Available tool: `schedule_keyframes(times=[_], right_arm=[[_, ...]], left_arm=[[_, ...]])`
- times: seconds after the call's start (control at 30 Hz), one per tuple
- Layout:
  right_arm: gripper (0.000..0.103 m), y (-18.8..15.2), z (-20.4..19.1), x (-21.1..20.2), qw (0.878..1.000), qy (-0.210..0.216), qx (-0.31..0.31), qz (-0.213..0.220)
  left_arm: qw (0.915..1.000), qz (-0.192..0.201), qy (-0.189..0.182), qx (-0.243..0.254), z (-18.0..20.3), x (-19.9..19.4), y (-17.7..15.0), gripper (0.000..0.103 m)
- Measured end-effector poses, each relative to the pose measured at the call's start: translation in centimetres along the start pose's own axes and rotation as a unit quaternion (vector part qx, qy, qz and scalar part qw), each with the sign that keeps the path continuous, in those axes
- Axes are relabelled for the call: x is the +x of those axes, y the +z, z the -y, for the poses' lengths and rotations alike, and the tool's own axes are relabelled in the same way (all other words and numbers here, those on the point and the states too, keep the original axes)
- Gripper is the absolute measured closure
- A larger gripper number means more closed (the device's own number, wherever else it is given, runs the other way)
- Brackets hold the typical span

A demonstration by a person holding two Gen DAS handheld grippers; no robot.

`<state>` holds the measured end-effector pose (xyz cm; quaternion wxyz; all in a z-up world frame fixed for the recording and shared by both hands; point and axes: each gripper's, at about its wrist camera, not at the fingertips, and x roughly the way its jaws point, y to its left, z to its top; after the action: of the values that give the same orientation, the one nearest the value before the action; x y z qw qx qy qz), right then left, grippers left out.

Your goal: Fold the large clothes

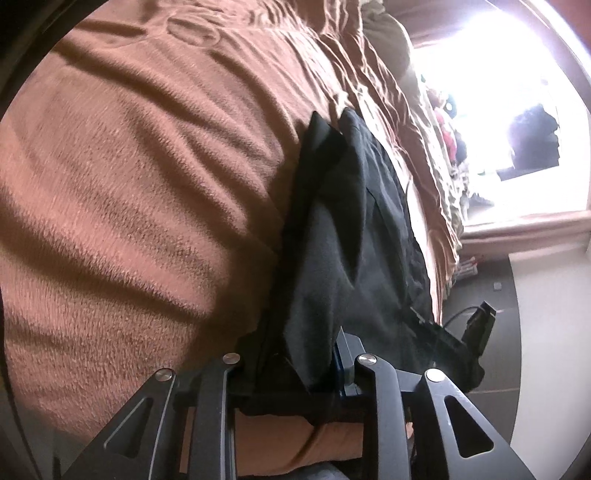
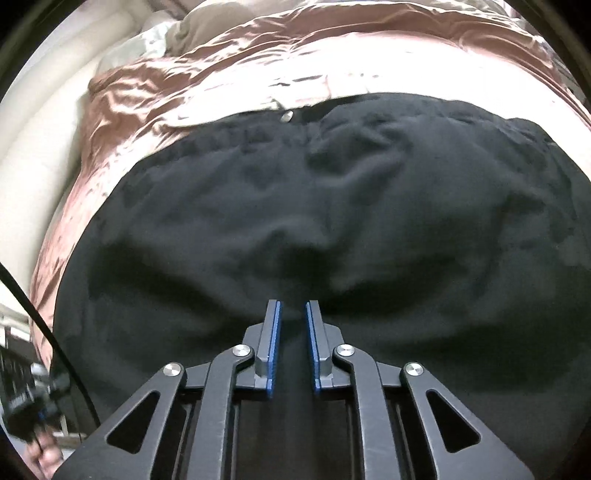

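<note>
A large black garment [image 2: 332,221] lies spread on a bed with a brown blanket [image 1: 129,184]; a small metal button [image 2: 287,116] shows at its far edge. My right gripper [image 2: 293,306] hovers over the garment's near part, its blue-padded jaws a narrow gap apart with nothing between them. In the left wrist view my left gripper [image 1: 303,369] is shut on a bunched edge of the black garment [image 1: 351,221], and the cloth hides its fingertips. The other gripper [image 1: 480,325] shows at the garment's far end. The left gripper also shows in the right wrist view [image 2: 33,398].
Satin pink-brown bedding [image 2: 166,96] and pale pillows [image 2: 155,33] lie beyond the garment. A cream headboard or wall [image 2: 33,129] is on the left. A bright window [image 1: 498,92] and dark floor [image 1: 491,295] lie past the bed's edge. A black cable [image 2: 44,314] hangs nearby.
</note>
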<state>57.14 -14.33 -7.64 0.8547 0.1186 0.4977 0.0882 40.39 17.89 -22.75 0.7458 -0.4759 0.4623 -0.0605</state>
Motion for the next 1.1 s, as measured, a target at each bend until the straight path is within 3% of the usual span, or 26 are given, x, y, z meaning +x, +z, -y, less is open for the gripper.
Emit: schedule_keyframes(times=[0.5, 0.7, 0.77, 0.8, 0.87, 1.1], right_arm=[[0.098, 5.6, 0.4, 4.1, 0.999, 0.009, 0.049, 0.018], [0.096, 3.7, 1.3, 0.7, 0.998, 0.038, 0.047, 0.031], [0.090, 2.7, 1.2, -1.0, 0.997, 0.046, 0.043, 0.039], [0.081, 2.1, 1.1, -2.0, 0.997, 0.053, 0.042, 0.043], [0.049, 0.9, 0.9, -3.5, 0.996, 0.061, 0.036, 0.057], [0.046, -5.7, 1.2, -7.3, 0.992, 0.102, 0.016, 0.069]], left_arm=[[0.9992, 0.005, -0.007, -0.038, -1.0, -0.1, -0.3, 0.077], [0.9990, 0.011, -0.026, -0.034, 0.0, -1.0, -0.5, 0.082], [0.9989, 0.016, -0.032, -0.030, 0.8, -1.3, -0.6, 0.083], [0.9989, 0.020, -0.034, -0.026, 1.1, -1.6, -0.7, 0.083], [0.9989, 0.024, -0.037, -0.015, 2.2, -2.1, -0.8, 0.083], [0.9977, 0.031, -0.057, 0.021, 5.5, -3.5, -1.0, 0.085]])
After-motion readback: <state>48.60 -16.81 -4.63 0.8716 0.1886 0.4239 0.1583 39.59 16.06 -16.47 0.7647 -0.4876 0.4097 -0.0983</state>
